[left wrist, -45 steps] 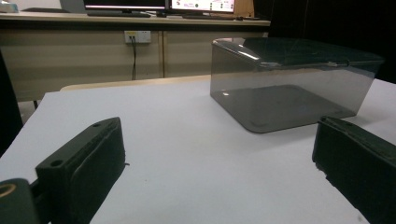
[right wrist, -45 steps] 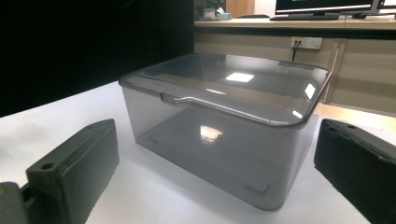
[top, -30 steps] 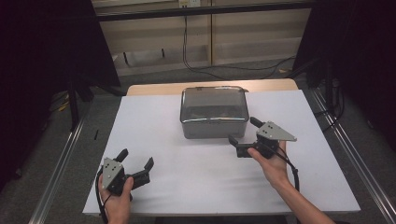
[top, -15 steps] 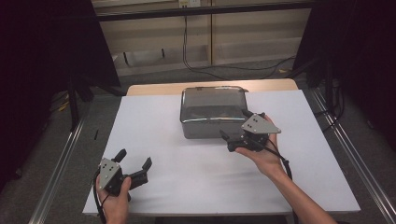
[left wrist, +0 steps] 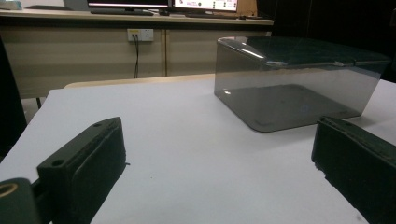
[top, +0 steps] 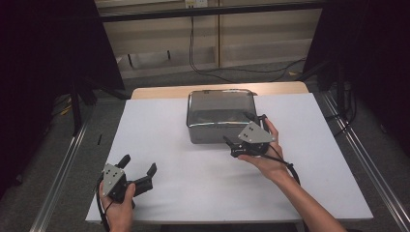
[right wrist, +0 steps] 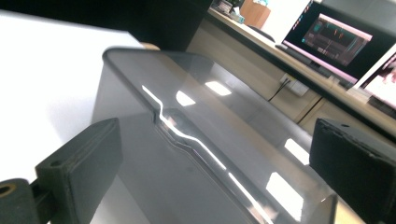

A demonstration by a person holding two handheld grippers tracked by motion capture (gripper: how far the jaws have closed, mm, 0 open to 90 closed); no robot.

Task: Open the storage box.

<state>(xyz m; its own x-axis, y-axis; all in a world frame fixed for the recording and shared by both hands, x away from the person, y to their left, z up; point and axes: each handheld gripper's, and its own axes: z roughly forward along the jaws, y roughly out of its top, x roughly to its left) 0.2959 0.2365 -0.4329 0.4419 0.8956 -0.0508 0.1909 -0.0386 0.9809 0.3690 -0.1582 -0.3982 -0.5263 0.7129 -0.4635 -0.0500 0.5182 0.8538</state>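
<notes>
A smoky grey translucent box [top: 220, 116] with a lid stands at the back middle of the white table [top: 159, 125]. My right gripper [top: 239, 128] is open at the box's front right corner, one jaw over the lid and the other at the front wall. In the right gripper view the box lid [right wrist: 205, 135] spreads between the wide-apart jaws, tilted. My left gripper [top: 139, 165] rests open near the table's front left, held by a hand. The box [left wrist: 299, 81] stands beyond its jaws in the left gripper view.
A pale wooden desk edge [top: 159, 92] shows behind the white top. Metal rails [top: 63, 164] run along both sides of the table. A wall socket with a cable [left wrist: 139, 35] and monitors [right wrist: 334, 39] lie beyond.
My right gripper has moved left and forward from the table's right side up to the box's front right corner. The left gripper has stayed put.
</notes>
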